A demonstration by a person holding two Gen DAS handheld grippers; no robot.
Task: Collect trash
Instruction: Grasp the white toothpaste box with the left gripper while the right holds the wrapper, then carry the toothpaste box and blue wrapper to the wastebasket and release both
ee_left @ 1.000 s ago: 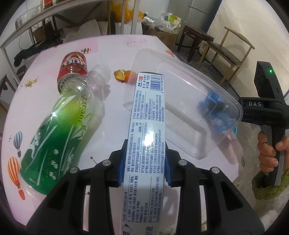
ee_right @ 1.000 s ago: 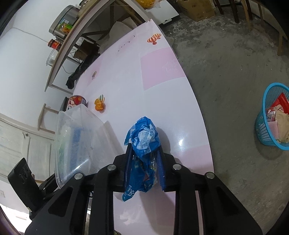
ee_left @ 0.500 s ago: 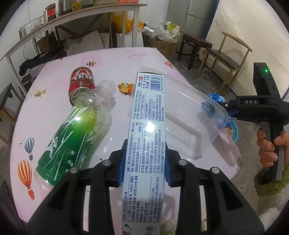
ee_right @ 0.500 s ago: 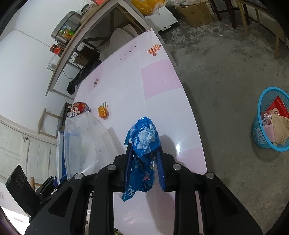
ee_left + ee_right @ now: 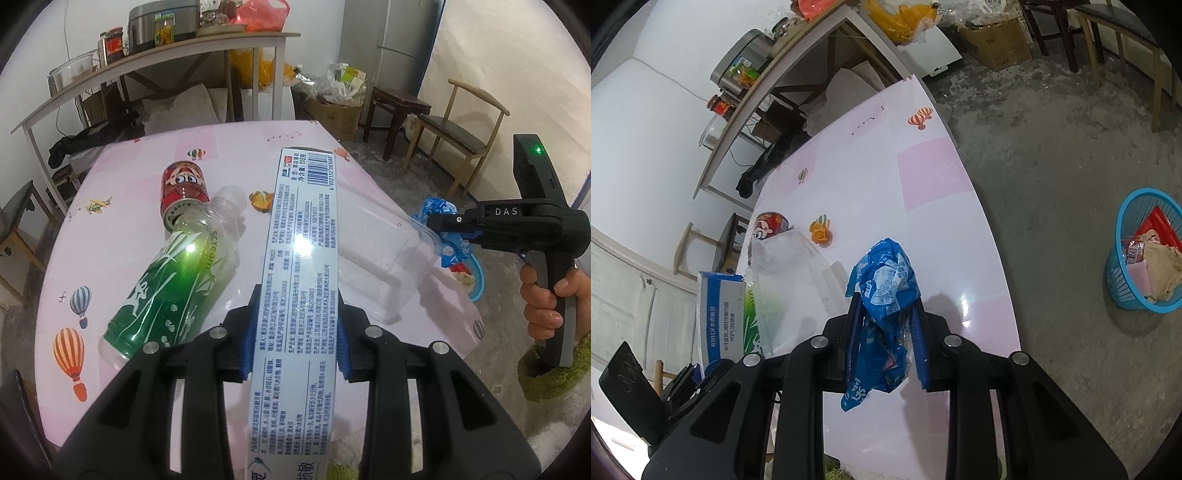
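Observation:
My left gripper [image 5: 295, 332] is shut on a long white and blue toothpaste box [image 5: 301, 266], held lengthwise above the pink table [image 5: 122, 184]. Below it lie a green plastic bottle [image 5: 177, 284], a red can [image 5: 183, 188] and a clear plastic container [image 5: 384, 254]. In the right wrist view my right gripper [image 5: 886, 325] is shut on a crumpled blue wrapper [image 5: 886, 284], held over the table's near edge. That wrapper [image 5: 439, 210] and the right gripper [image 5: 448, 225] also show at the right of the left wrist view. A blue trash basket [image 5: 1123, 291] holding rubbish stands on the floor to the right.
A small orange object [image 5: 820, 230] lies mid-table. A wooden shelf [image 5: 155, 70] with jars and a pot stands behind the table. Chairs [image 5: 458, 136], a stool and a cardboard box [image 5: 336, 110] crowd the far right. A person's hand [image 5: 546, 299] grips the right handle.
Both grippers have risen with their loads. The table and its trash look smaller and farther, and more of the shelf and room shows. Both grips are unchanged.

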